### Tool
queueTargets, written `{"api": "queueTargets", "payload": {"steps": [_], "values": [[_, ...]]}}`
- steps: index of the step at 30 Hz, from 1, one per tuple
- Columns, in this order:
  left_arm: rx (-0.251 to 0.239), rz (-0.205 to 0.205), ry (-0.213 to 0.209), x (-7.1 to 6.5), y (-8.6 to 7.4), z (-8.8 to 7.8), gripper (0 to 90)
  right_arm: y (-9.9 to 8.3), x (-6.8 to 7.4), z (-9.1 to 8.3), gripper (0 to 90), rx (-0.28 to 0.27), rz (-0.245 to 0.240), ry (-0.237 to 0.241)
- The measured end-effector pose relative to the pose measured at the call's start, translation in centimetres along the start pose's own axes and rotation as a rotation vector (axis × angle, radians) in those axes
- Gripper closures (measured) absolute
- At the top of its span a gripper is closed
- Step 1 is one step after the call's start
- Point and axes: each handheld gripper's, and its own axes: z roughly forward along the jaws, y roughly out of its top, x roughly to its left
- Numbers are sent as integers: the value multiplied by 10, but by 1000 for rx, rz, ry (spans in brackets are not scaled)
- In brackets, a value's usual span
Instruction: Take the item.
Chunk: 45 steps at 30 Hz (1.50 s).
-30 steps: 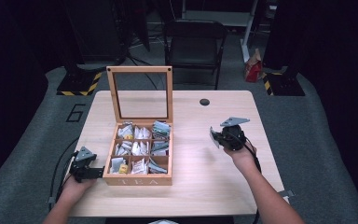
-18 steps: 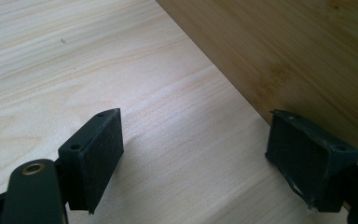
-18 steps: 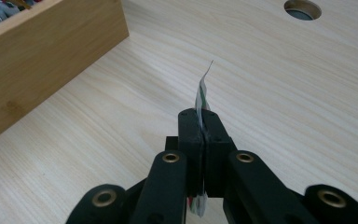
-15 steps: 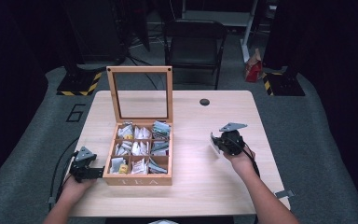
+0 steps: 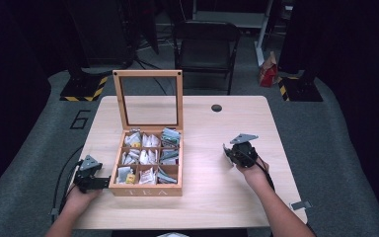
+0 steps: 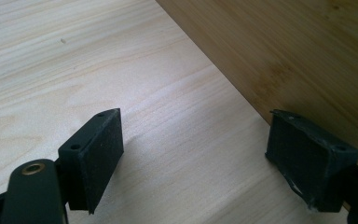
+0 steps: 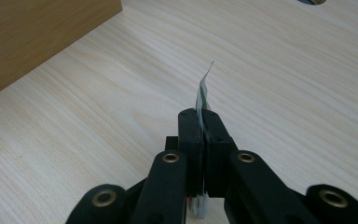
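A wooden tea box [image 5: 148, 189] with its glass lid upright stands on the table, its compartments holding several tea bags [image 5: 148, 157]. My right gripper [image 5: 227, 151] hovers low over the table to the right of the box, shut on a flat tea bag [image 7: 202, 95] with a green and white wrapper that sticks out edge-on past the pads. My left gripper [image 5: 106, 183] rests at the box's front left corner, jaws open with bare table between them; the box wall [image 6: 284, 51] lies just past its right pad [image 6: 307, 156].
A dark round hole [image 5: 216, 107] sits in the table's far right part. A black chair [image 5: 205, 47] stands behind the table. The light wood tabletop [image 5: 212, 197] spreads bare between the box and my right hand.
My right gripper has sunk closer to the tabletop with the tea bag in it. The left gripper has stayed where it was.
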Motion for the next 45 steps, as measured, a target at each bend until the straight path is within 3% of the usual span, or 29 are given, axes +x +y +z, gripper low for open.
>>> {"api": "queueTargets", "payload": {"steps": [13,32,39,41,45], "values": [[0,0,0,0,0,0,182,-10,17,13,831,30,-41,20],[0,0,0,0,0,0,182,-18,24,19,790,37,-23,45],[0,0,0,0,0,0,182,-16,26,17,664,35,1,72],[0,-1,0,0,0,0,182,-16,26,16,624,30,-11,76],[0,-1,0,0,0,0,182,-13,28,12,570,21,16,85]]}}
